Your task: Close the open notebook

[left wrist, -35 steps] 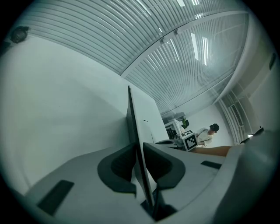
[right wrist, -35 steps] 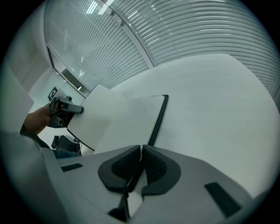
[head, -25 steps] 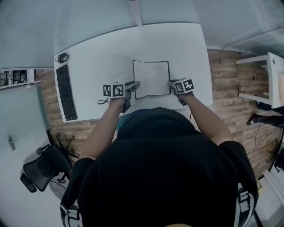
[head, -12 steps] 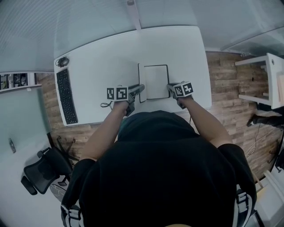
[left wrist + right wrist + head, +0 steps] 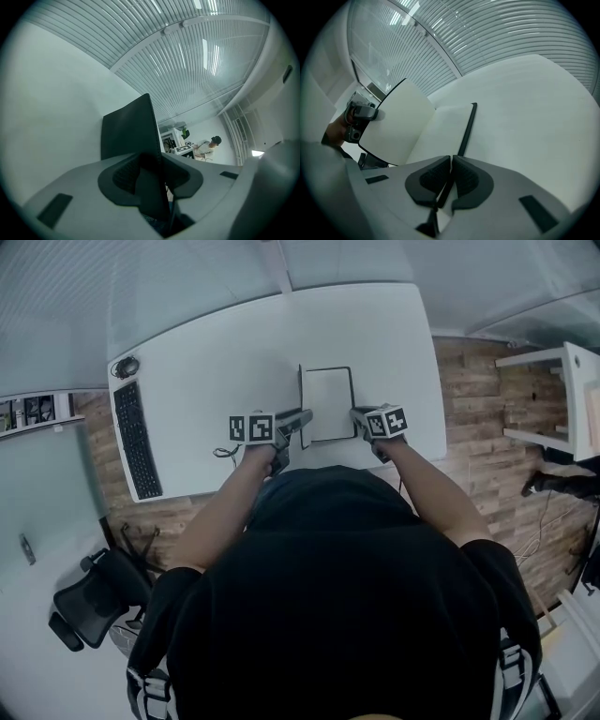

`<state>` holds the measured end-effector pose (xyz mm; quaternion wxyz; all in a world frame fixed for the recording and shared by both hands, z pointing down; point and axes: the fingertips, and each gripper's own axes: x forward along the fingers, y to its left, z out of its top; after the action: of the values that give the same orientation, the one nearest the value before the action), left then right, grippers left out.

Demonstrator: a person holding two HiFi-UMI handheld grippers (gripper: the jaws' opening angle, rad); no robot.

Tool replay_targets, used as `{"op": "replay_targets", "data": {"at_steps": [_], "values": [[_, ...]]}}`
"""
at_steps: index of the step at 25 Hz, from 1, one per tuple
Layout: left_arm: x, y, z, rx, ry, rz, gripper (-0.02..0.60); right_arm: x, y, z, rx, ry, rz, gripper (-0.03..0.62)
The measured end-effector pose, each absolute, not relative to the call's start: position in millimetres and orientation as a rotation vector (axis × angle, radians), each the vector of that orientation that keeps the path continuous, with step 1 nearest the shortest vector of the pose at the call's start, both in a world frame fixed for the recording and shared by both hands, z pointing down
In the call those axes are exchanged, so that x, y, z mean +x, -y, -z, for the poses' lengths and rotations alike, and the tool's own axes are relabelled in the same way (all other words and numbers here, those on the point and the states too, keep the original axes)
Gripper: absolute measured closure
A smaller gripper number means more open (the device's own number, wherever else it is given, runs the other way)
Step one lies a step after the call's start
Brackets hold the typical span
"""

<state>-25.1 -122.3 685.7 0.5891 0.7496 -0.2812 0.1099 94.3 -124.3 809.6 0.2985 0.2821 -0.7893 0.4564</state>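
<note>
On the white desk lies the notebook with white pages and black covers. Its left cover stands nearly upright, swung toward the right half. My left gripper is at that cover's near edge. The cover runs between its jaws, which have just been opening and show gaps beside it. In the right gripper view the raised white page leans over the flat right page. My right gripper is shut on the right cover's near black edge.
A black keyboard and a mouse lie at the desk's left end, with a thin cable near the front edge. An office chair stands at lower left, a white shelf at right. A person sits far off.
The notebook's left cover went from lying flat to standing nearly upright, swinging rightward. My left gripper moved right with it. The right gripper stayed put.
</note>
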Motion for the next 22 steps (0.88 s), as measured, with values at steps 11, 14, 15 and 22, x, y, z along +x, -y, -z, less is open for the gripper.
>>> {"op": "replay_targets", "data": {"at_steps": [11, 14, 15, 22], "values": [[3, 129, -688, 1.718, 0.576, -0.261, 0.402, 98, 127, -807, 0.778, 2.126, -1.239, 0.546], [10, 130, -689, 1.713, 0.559, -0.261, 0.394, 98, 128, -806, 0.774, 2.130, -1.239, 0.546], [12, 131, -690, 1.714, 0.552, -0.261, 0.391, 98, 129, -807, 0.775, 2.128, -1.239, 0.546], [26, 133, -692, 1.726, 0.494, -0.274, 0.385, 98, 130, -806, 0.764, 2.134, -1.251, 0.546]]}}
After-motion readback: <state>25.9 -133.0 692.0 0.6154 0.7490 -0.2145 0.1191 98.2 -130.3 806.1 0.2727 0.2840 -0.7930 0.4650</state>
